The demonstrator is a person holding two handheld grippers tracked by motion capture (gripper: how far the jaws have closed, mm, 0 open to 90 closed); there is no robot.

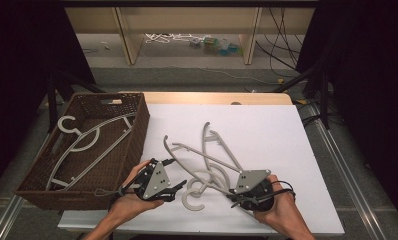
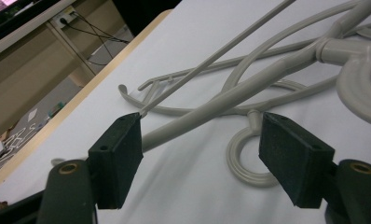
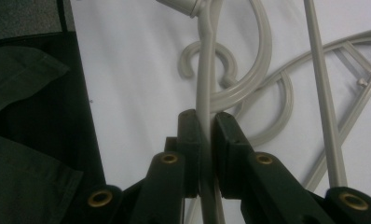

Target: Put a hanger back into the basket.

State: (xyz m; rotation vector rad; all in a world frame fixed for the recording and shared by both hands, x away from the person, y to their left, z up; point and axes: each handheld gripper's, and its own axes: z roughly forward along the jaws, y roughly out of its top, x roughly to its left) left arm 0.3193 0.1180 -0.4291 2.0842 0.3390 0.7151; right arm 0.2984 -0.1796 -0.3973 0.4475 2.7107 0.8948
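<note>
Right gripper point(image 3: 206, 123): jaws clamped tight on the thin arm of a pale grey plastic clothes hanger point(image 3: 207, 70). In the high view this gripper point(image 1: 233, 199) sits near the front edge of the white table sheet point(image 1: 287, 130), right of centre. The grip is taken on the bar rather than on the hook, which appears meant to steady or lift that one hanger out of the tangle.

Left gripper point(image 2: 200, 149): jaws spread wide, nothing pressed between the black pads point(image 2: 118, 154). A hanger arm point(image 2: 211, 114) runs across the gap, apart from both pads. In the high view this gripper point(image 1: 179, 192) rests at the front edge of the sheet, just beside the basket's near right corner, aimed at the pile; it looks poised to take a second hold.

Loose grey hangers point(image 1: 207, 160): interlocked in a heap at the front centre of the sheet, hooks crossing arms. How many are in the heap cannot be told with certainty; probably three.

Dark brown woven basket point(image 1: 137, 125): stands off the sheet's left edge, holding further grey hangers point(image 1: 87, 142) laid flat inside, evidently the collecting place.

Markings: no brand, label or legible writing found on hangers, basket or grippers.
</note>
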